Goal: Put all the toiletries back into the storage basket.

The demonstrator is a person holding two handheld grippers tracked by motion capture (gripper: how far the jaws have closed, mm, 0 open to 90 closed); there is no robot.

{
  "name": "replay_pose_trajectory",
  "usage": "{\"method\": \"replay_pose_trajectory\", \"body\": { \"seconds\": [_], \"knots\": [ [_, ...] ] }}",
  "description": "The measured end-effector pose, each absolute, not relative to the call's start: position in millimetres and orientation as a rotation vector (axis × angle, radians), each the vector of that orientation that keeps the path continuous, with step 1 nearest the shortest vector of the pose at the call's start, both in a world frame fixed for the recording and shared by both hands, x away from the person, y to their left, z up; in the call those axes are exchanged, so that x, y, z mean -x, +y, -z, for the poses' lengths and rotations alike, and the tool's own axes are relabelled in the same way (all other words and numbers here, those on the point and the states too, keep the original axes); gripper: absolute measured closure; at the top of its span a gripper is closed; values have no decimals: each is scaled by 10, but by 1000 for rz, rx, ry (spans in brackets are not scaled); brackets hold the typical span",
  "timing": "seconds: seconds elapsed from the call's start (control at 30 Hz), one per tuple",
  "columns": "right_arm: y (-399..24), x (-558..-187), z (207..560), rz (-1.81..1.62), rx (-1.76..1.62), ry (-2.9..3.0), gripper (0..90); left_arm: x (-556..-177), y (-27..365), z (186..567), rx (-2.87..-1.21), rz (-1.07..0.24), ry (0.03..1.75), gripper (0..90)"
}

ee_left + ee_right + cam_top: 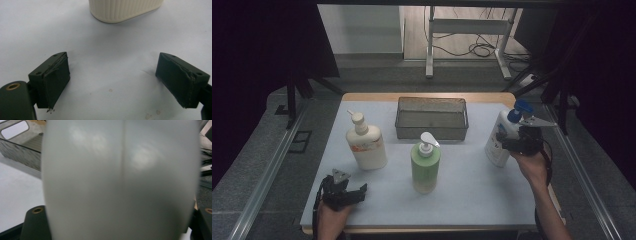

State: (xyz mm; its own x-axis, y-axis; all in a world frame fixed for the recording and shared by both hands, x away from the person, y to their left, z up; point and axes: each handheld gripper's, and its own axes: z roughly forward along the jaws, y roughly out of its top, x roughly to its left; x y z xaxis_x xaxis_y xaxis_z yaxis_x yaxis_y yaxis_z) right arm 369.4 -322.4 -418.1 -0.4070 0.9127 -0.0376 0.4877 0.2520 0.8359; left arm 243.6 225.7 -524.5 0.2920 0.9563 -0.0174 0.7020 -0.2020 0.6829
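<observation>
A wooden table (362, 96) covered by a pale sheet (472, 185) carries a grey mesh basket (431, 118) at the back, a cream pump bottle (365, 143) left, a green pump bottle (425, 165) centre, and a white blue-capped bottle (500, 140) right.

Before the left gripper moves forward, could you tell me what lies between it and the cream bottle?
Nothing: in the left gripper view, bare white table cover runs from the open left gripper to the cream bottle. The high view agrees.
</observation>
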Motion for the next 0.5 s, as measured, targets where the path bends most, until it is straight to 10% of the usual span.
{"method": "replay_pose_trajectory", "body": {
  "seconds": [0.5],
  "knots": [
    [-3187, -3720, 4163, -1048, -1268, 2027, 365, -2436, 2257, 5245, -1980, -563, 1476, 118]
  ]
}}
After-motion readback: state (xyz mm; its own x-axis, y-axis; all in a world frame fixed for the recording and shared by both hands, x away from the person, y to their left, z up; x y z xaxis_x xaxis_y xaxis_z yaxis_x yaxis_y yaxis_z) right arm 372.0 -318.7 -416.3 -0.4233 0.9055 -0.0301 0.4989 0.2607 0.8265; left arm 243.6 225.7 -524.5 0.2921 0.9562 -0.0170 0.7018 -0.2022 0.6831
